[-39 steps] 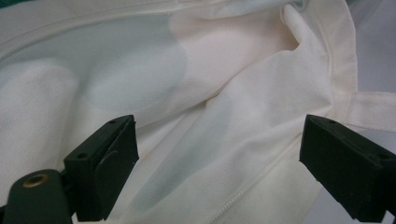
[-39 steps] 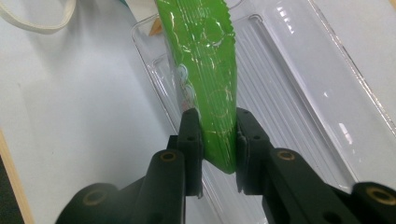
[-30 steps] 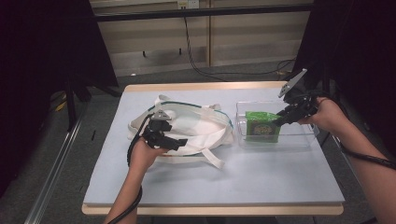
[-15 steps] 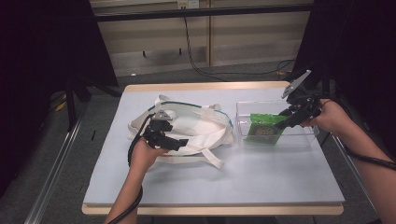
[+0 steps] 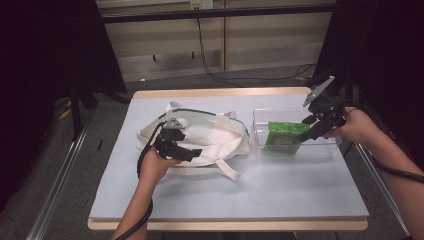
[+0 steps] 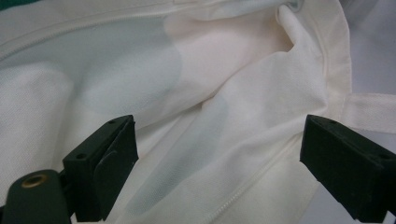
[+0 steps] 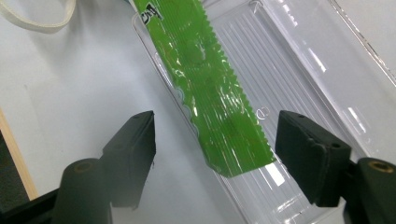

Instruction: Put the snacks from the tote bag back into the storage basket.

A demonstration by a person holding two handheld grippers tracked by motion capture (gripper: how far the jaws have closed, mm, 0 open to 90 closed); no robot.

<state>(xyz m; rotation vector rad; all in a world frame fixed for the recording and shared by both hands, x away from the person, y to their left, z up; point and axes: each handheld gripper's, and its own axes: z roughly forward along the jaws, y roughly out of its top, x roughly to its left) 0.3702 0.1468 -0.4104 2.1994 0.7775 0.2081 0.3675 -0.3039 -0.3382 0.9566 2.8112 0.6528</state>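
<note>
Green snack packet [image 5: 283,137] leans inside the clear tray [image 5: 320,150] near the table's [image 5: 250,200] right edge, freed as the right tongs [image 5: 306,129] have just been opening, while left tongs [image 5: 192,154] gape over the cream tote bag [image 5: 215,137].

Your right gripper view cuts off the green packet's [image 7: 205,84] top edge; its print is unreadable.
</note>
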